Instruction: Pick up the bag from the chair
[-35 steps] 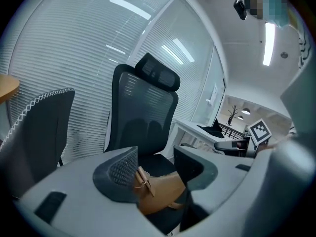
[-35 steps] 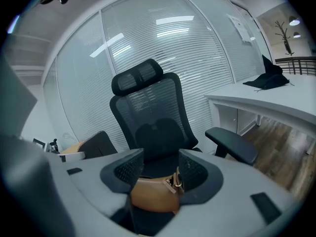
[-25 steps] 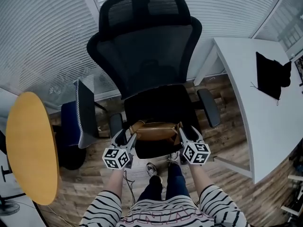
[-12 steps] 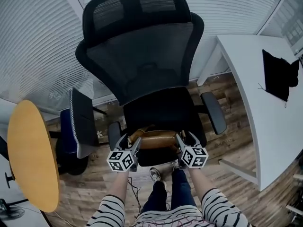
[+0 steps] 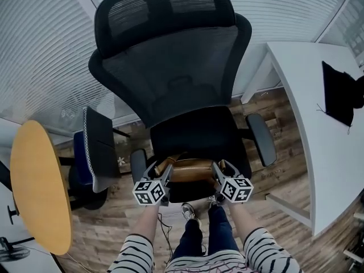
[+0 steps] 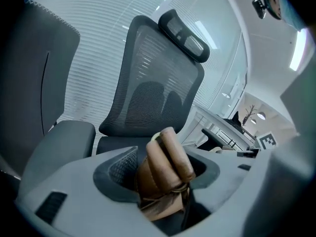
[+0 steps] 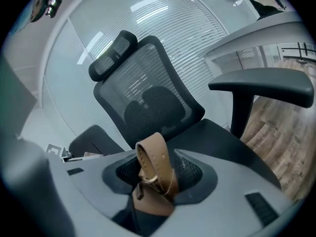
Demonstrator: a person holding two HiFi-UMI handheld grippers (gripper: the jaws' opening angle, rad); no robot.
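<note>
While left claw (image 5: 161, 173) and right claw (image 5: 218, 171) clench the bag (image 5: 190, 170), chair (image 5: 170, 73) beneath, 2 armrests (image 5: 260, 139) flanking

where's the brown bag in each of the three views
Head view: the bag is low centre, over the front edge of the seat, between the left gripper and right gripper.
Left gripper view: bottom centre, its strap clamped in the jaws.
Right gripper view: bottom centre, clamped in the jaws the same way.
Shared landmark: the chair's headrest, above the bag in all three.
</note>
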